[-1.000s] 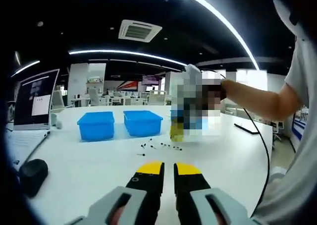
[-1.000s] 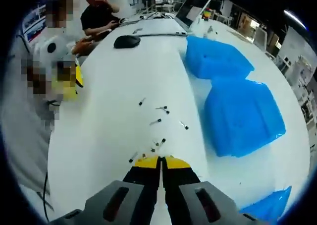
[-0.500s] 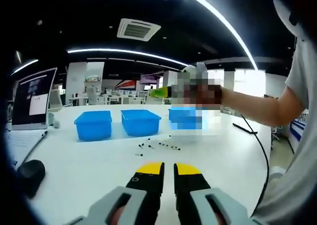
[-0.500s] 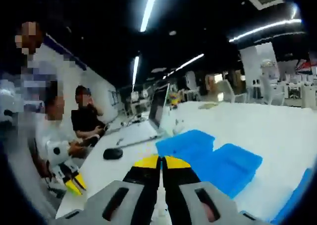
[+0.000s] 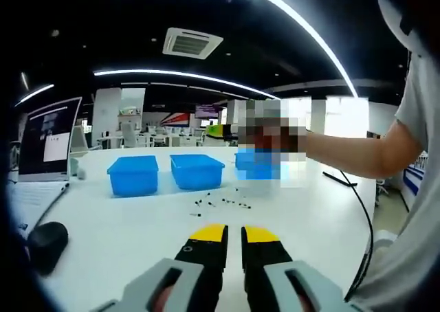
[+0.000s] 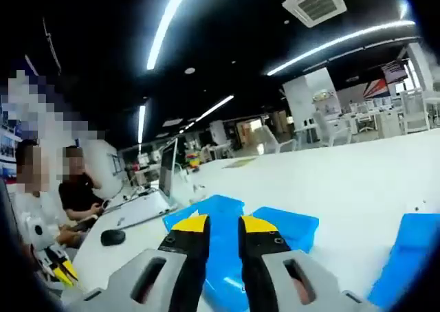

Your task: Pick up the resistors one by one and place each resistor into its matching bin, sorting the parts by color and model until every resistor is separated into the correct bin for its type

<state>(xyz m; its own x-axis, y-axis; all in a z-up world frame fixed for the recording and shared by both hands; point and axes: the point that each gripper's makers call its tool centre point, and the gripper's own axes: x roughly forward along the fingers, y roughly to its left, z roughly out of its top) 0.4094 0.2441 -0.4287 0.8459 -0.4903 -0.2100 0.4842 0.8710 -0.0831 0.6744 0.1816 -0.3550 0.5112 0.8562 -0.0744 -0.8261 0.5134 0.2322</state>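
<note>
Several small resistors (image 5: 221,203) lie scattered on the white table (image 5: 137,223), in front of three blue bins (image 5: 134,174) (image 5: 197,170) (image 5: 256,166). My left gripper (image 5: 234,234) hovers low over the table short of the resistors, its yellow-tipped jaws a narrow gap apart with nothing between them. A hand holds my right gripper (image 5: 221,129) raised above the rightmost bin. In the right gripper view, the right gripper (image 6: 224,225) is open and empty, pointing level across the bins (image 6: 295,227) (image 6: 416,247).
A laptop (image 5: 47,137) and a black mouse (image 5: 45,243) sit at the table's left. A black cable (image 5: 366,202) runs along the right side. People sit beyond the laptop (image 6: 168,171) and mouse (image 6: 112,237). The table's far edge lies behind the bins.
The right gripper has lifted off the resistors and tilted up toward the room, and its jaws have gone from shut to open. The left gripper has stayed put.
</note>
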